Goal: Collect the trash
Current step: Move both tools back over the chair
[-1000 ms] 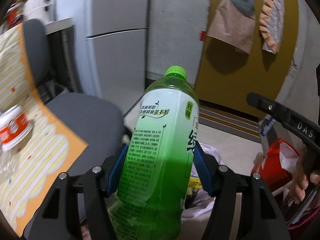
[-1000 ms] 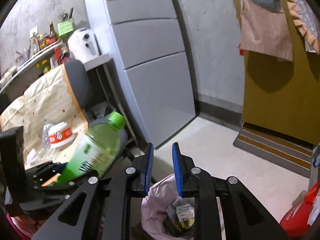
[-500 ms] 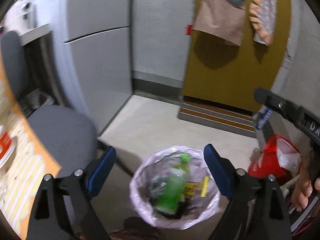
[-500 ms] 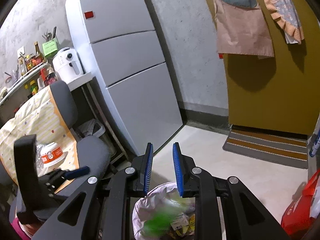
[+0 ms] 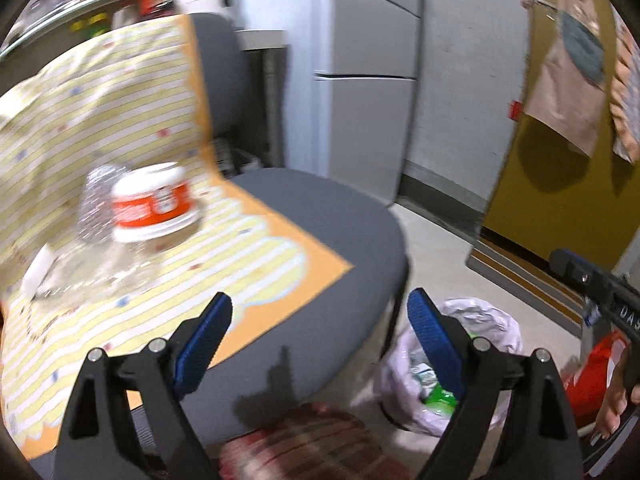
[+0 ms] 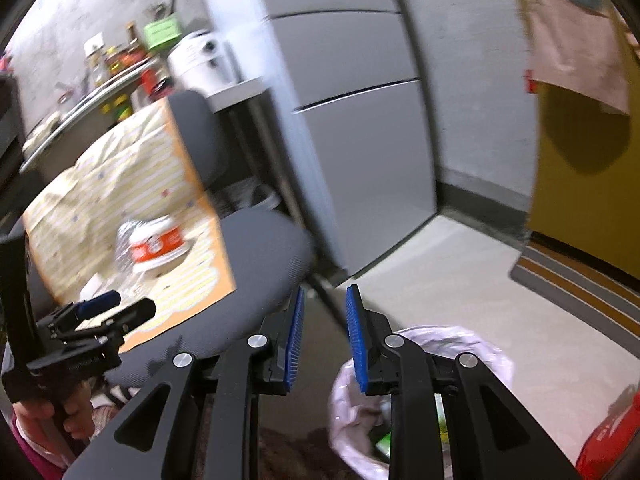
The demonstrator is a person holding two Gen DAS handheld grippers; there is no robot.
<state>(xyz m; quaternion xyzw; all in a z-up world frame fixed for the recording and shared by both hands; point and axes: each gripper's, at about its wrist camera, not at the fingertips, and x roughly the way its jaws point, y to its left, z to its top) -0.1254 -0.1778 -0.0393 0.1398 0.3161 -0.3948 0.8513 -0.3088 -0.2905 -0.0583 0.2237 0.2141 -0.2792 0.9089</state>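
Looking along the left gripper (image 5: 320, 336), I see its blue fingers (image 5: 202, 336) spread wide with nothing between them; they have just been opening. They hang over a grey office chair (image 5: 332, 224), on whose seat a striped yellow-and-orange cloth (image 5: 248, 256) is draped. On that cloth sits a white tub with an orange label (image 5: 154, 208), and beside it lies a crumpled clear plastic bottle (image 5: 96, 256), blurred. On the floor to the right of the chair stands a bin lined with a pale bag (image 5: 484, 320); a green bottle (image 5: 440, 394) shows inside it, partly hidden by the right-hand finger. At the far right edge the right gripper's black body is in a hand (image 5: 612, 404), with a red bag (image 5: 588, 380) behind it.

From the right gripper (image 6: 323, 336), the blue fingers (image 6: 294, 338) stand close together but parted, a narrow gap between them, and nothing in it. Below them is the lined bin (image 6: 476, 346), with a bit of green (image 6: 384, 448) visible inside. At the left the other gripper (image 6: 100, 312) hovers over the cloth-covered chair, where the orange-labelled tub (image 6: 156, 246) sits. A grey refrigerator (image 6: 360, 120) stands behind.
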